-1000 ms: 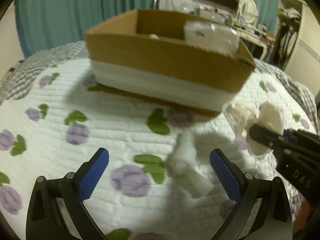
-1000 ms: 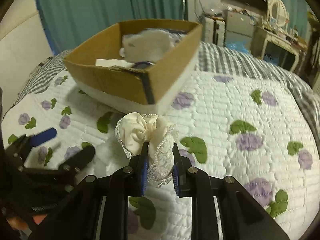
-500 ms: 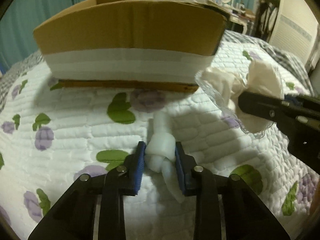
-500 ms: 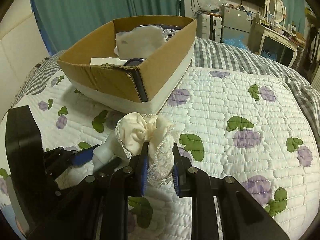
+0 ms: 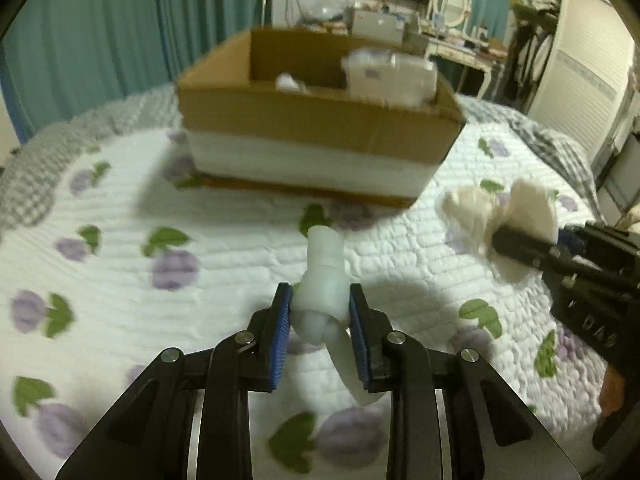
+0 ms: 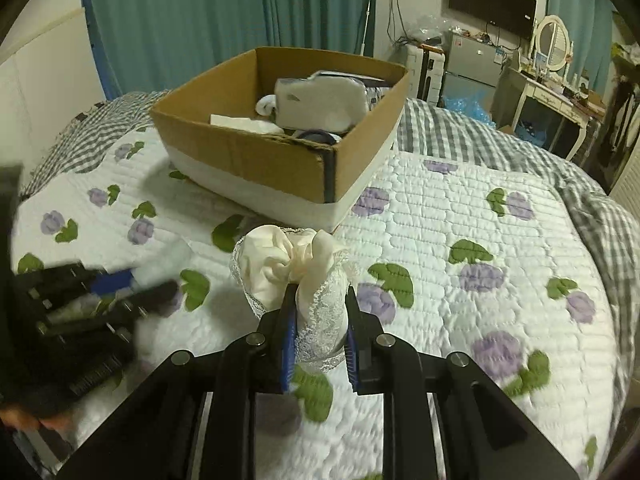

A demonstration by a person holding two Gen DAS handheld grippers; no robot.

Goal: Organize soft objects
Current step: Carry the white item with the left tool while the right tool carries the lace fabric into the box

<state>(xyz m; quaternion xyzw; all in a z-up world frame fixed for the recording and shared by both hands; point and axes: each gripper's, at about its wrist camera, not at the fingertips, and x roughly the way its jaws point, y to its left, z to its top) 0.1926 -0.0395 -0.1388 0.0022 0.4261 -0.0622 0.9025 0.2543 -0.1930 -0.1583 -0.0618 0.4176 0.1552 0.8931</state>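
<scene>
1. The quilted bedspread [image 6: 460, 208], white with purple flowers and green leaves, fills both views and carries everything I am working with.
2. The cardboard box [image 5: 320, 120] sits on it ahead of both my grippers. It already holds several pale soft things, so I judge part of the sorting done; the two pieces I carry are not in it.
3. My right gripper [image 6: 318, 332] has its blue pads pressed onto a cream lace scrunchie [image 6: 292, 268], which bulges out above the jaws, near the box's front corner but short of its rim.
4. My left gripper [image 5: 320, 316] pinches a knotted white soft strip [image 5: 324, 280] between its pads, one end sticking up and forward, the other hanging below the jaws. It looks to be clear of the quilt, short of the box's front wall.
5. What I judge is left: carry both pieces over the rim and let go inside.
6. The right wrist view looks down into the box and shows a grey-white bundle [image 6: 320, 104], flat white cloth and something dark at the near wall; the left view sits lower, is blurred, and shows mostly the outer wall.
7. The left view shows the scrunchie side-on in the right jaws; in the right view my left gripper is only a dark blur at the left edge, its strip barely readable.
</scene>
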